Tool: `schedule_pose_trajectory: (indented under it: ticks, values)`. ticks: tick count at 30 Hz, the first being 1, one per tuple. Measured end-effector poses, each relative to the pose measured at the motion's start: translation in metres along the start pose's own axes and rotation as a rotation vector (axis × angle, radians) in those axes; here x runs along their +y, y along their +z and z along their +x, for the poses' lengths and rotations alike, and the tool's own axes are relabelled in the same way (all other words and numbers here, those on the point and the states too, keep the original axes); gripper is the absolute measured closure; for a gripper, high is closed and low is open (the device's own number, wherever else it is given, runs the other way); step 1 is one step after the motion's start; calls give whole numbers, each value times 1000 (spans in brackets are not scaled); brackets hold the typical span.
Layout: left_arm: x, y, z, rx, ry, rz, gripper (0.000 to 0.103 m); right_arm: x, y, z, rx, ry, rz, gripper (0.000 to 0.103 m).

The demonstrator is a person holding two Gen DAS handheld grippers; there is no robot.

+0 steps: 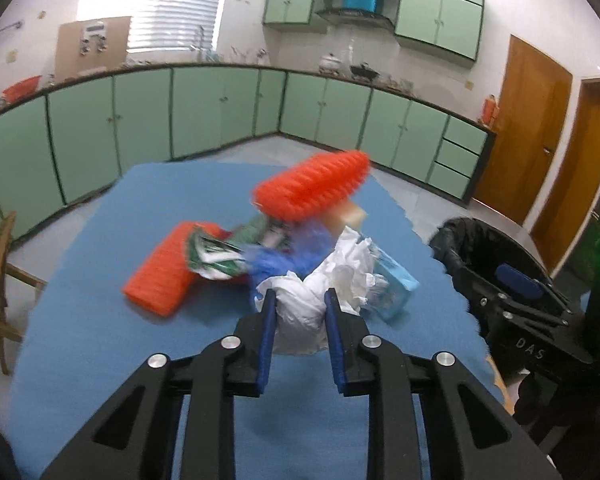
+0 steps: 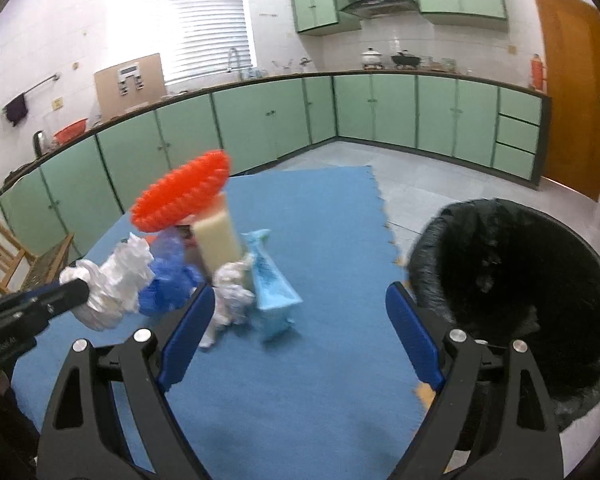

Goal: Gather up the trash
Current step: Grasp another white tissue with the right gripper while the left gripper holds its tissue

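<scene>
Pinching a crumpled white paper wad, the left hand-held gripper is holding it between its blue pads, jaws nearly together with the wad bulging out front and below. From the right wrist view the wad is looking lifted clear of the blue mat on the tabletop rather than resting on it, though I can't be fully sure of the gap.

What's mattering for the next move is where the black-lined trash bin is sitting: off to the right of the held wad, past the right edge of the mat and about level with the pile, not farther back. So the left one is going to have to carry rightward across the front of the pile, and I'm guessing the right hand-held gripper is sitting pretty much in that path. That one is spread wide and holding nothing, and it's plainly the nearer of the two to the bin, its right finger almost at the rim.

Everything else is still waiting on the mat, beyond the wad:
- orange ribbed tube perched on top
- second orange piece lying to the left
- blue plastic bag
- light blue carton nearest the bin side

The wad is looking soft, so I'd expect it to drop cleanly once released over the bin.
</scene>
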State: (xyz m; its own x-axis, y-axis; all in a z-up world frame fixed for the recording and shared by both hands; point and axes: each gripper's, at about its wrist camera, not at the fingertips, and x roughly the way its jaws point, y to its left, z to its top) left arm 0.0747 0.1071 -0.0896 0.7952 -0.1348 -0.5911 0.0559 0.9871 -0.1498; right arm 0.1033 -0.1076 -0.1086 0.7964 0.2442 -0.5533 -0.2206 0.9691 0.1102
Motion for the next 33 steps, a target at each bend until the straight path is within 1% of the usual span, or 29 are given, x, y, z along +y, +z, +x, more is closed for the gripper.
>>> schedule_pose_trajectory:
  ticks: [2,4,7,9,12,15,18,20,22,24,25,26,27,29,30,31,32,33]
  values:
    - [12,-1,-5,-16,40,-4,79,13,2,6,4,24,-19,22]
    - [24,-4,-5,-15,76,-13,79,27,3,15,8,46,-36,23]
    - [40,-9,-2,-9,122,-39,79,43,2,29,23,58,-58,28]
    - [50,-10,0,-10,150,-53,79,52,1,41,43,64,-63,29]
    - [61,-10,3,-14,174,-66,79,61,0,55,69,61,-69,30]
    - [67,-11,6,-13,181,-76,79,66,-3,69,103,51,-79,33]
    - [72,-12,7,-9,184,-88,79,72,-5,73,101,33,-122,34]
    - [76,-14,7,-7,182,-91,79,75,-4,75,104,31,-150,43]
    - [78,-15,7,-5,177,-94,79,74,-6,79,132,42,-154,50]
    - [77,-16,6,-6,174,-93,79,73,-10,81,153,53,-147,52]
    - [77,-16,6,-6,173,-94,79,73,-12,82,160,53,-148,54]
    - [77,-16,6,-4,172,-95,79,73,-13,84,172,54,-151,60]
    - [75,-16,7,-2,171,-96,79,73,-14,85,183,64,-148,64]
    - [73,-15,6,-1,170,-92,79,69,-14,88,194,83,-138,78]
    - [72,-14,5,-2,169,-87,79,68,-13,87,192,89,-135,81]
    - [72,-13,5,-3,169,-84,79,69,-13,85,189,95,-137,87]
    - [71,-13,4,-4,168,-83,79,70,-12,82,185,103,-144,90]
    - [71,-12,3,-5,168,-82,79,71,-11,79,179,114,-149,90]
